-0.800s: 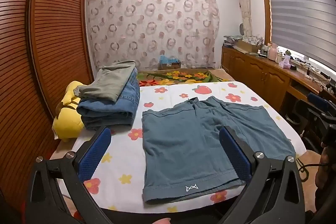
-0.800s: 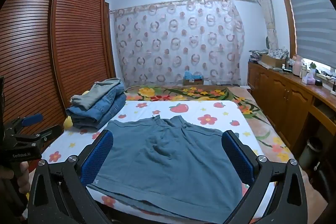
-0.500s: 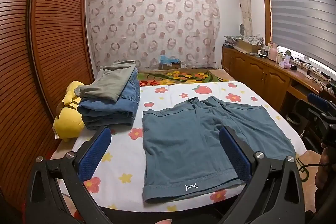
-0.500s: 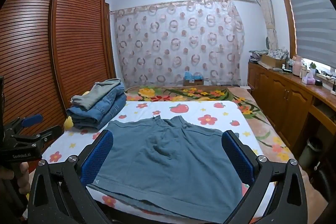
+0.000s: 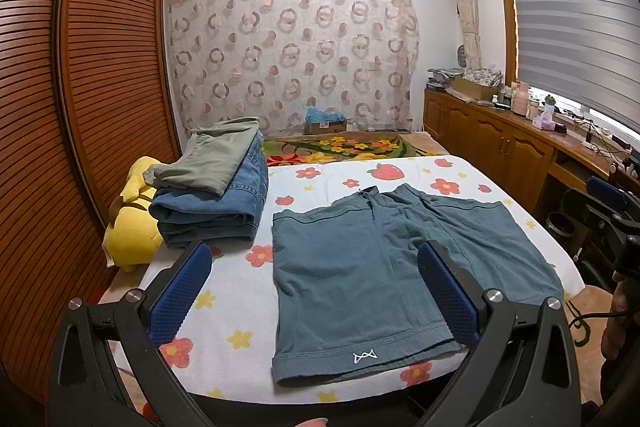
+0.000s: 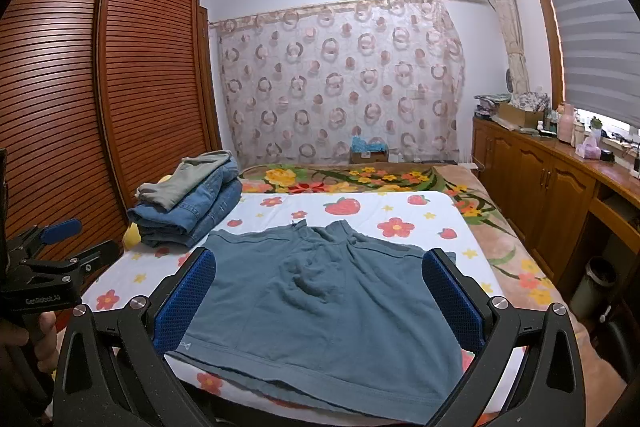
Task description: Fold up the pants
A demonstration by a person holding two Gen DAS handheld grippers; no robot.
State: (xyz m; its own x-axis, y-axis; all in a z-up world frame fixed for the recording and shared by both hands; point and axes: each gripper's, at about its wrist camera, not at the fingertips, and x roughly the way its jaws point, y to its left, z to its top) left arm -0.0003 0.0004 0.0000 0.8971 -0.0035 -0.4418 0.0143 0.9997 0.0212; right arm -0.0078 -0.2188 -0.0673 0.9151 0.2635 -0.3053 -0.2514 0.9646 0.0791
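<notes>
One shorts (image 5: 384, 259), perhaps three folded garments (image 5: 212, 187) (stacked).

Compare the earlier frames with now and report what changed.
Nothing visibly changed. The left gripper and right gripper stay open above the near edge of the bed, holding nothing. The blue shorts still lie spread flat on the flowered sheet, and the folded stack of clothes sits where it was.

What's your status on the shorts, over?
Left gripper open, empty; right gripper open, empty. Teal shorts flat on bed, unfolded, untouched. Folded clothes stack off to the left, apart from them.
</notes>
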